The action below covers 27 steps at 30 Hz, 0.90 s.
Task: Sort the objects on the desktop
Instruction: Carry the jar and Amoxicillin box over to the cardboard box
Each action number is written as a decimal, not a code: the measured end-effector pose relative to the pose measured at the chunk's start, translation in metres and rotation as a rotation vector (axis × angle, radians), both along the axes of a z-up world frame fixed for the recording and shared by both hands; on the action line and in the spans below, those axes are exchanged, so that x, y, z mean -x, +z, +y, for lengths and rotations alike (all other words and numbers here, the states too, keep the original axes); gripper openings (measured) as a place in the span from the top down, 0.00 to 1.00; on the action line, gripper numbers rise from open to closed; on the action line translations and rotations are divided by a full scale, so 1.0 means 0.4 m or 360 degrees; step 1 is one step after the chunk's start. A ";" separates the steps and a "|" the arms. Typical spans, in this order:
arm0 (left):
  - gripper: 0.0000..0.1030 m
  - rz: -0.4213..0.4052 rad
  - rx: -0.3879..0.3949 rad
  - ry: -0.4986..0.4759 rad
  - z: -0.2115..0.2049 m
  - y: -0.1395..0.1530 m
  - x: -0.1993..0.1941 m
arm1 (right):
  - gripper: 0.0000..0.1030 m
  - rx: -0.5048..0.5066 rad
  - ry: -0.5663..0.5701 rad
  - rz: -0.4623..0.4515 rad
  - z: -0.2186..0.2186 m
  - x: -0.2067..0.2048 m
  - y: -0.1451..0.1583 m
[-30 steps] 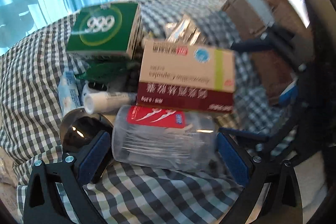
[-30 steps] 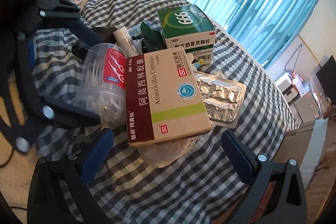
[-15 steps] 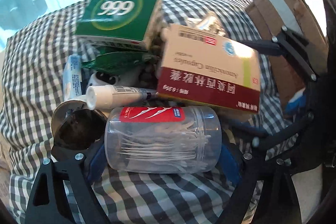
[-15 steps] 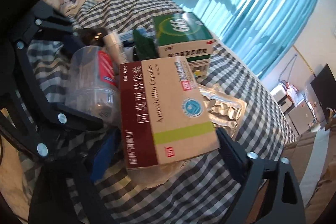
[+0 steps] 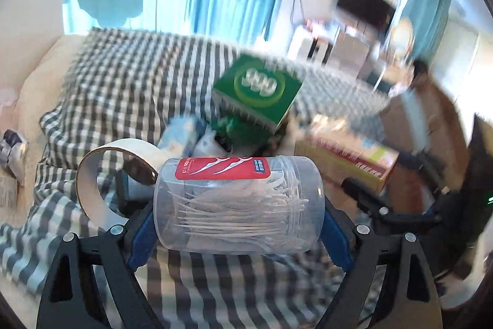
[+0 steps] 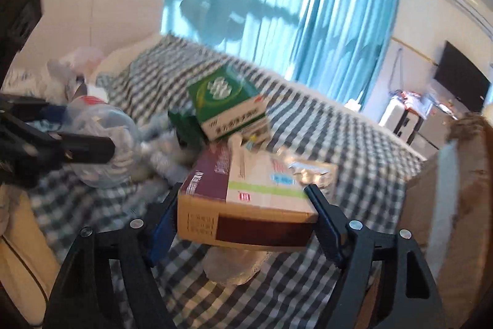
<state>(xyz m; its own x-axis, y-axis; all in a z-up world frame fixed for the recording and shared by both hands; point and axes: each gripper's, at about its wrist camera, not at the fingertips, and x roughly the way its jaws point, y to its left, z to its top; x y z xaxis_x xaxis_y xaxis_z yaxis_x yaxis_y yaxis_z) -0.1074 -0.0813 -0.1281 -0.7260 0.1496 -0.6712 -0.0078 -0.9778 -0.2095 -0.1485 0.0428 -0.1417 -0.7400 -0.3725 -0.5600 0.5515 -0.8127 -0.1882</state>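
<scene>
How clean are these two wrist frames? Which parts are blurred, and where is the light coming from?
Left wrist: the clear jar between the fingers is sharp; green box, checked cloth and room smear with motion. Right wrist: the capsule box is fairly sharp, the background softer. Both: bright backlight through the blue curtains, fisheye bending at the edges.

Clear glossy plastic jar (image 5: 238, 205); matt cardboard box (image 6: 246, 205)

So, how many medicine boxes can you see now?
2. The green box lies on the pile on the checked cloth; the amoxicillin box sits between the right gripper's closing jaws. Others may be hidden.
</scene>
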 end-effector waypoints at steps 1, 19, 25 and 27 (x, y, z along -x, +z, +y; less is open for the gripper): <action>0.12 0.0044 0.0019 0.0017 -0.007 0.022 -0.014 | 0.26 0.0025 -0.0009 0.0017 0.005 -0.011 0.013; 0.12 0.0523 0.0187 0.0213 0.004 0.192 -0.167 | 0.26 0.0397 -0.0146 0.0573 0.126 -0.235 0.277; 0.12 0.0676 0.0237 0.0231 0.039 0.259 -0.227 | 0.26 0.0455 -0.0217 0.0694 0.187 -0.307 0.338; 0.12 0.0707 0.0248 0.0223 0.055 0.281 -0.245 | 0.26 0.0482 -0.0237 0.0716 0.212 -0.329 0.358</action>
